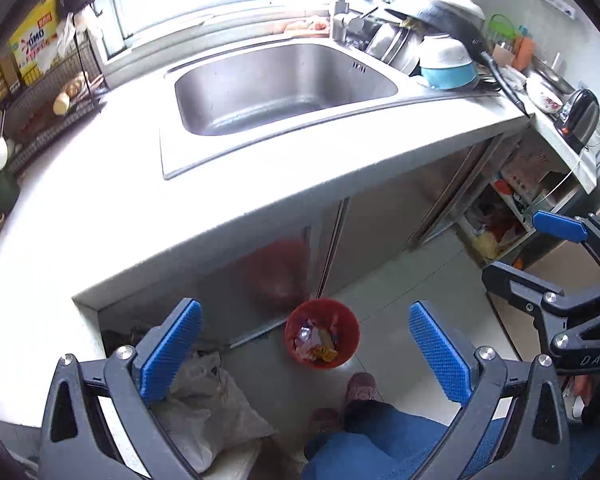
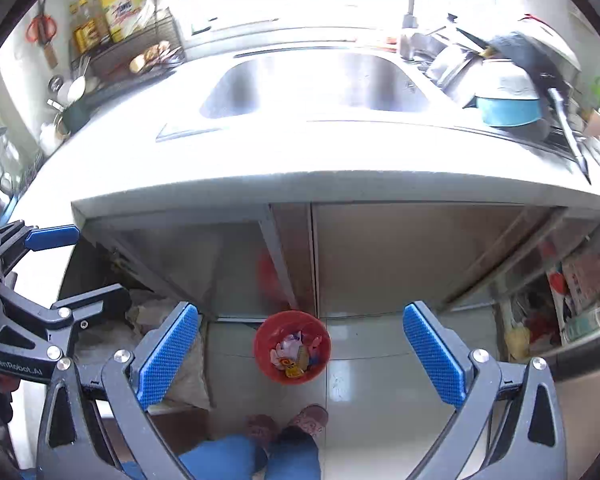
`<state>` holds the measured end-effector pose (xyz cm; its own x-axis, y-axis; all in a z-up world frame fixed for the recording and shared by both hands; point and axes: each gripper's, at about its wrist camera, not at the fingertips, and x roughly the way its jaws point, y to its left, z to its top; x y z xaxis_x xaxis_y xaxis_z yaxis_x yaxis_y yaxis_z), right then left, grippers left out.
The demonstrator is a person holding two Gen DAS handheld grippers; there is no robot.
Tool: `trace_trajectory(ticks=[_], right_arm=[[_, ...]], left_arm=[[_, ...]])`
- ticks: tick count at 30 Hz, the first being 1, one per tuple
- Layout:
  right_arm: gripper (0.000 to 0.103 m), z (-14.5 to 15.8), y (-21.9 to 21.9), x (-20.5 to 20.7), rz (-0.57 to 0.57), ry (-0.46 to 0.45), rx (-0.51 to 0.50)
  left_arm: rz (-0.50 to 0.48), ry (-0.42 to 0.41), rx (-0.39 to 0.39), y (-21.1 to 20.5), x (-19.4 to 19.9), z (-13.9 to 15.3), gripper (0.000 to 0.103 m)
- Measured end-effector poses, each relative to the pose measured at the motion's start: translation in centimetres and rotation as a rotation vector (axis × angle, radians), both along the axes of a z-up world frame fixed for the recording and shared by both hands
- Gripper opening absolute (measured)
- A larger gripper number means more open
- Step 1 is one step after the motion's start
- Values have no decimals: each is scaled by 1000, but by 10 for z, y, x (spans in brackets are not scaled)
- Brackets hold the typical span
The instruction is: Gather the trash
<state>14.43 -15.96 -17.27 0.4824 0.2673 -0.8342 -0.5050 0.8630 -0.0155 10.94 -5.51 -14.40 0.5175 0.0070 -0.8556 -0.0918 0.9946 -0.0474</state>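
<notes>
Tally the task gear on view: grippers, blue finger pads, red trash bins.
Grippers: 2, left gripper and right gripper, both open and empty
Blue finger pads: 4
Red trash bin, wrappers inside: 1
Total: 7

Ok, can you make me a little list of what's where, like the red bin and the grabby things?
red bin: on the floor in front of the cabinet doors, upright
inside bin: mixed colourful wrappers
left hand-held gripper: open, nothing between its pads
right hand-held gripper: open, nothing held
sink: looks empty
right of sink: stacked pots and a blue bowl
person: feet in slippers near the bin
</notes>
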Motion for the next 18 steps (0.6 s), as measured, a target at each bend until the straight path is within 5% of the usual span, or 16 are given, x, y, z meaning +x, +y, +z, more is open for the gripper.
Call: trace_trajectory(ticks=[9,18], right_arm=[[102,67,-16,-34,-276,-119,16],[102,97,-2,-70,-419,-184,19]], left_arm=[[-187,-158,-31,2,0,71,103],[-312,-201,-32,2,-27,104,103]])
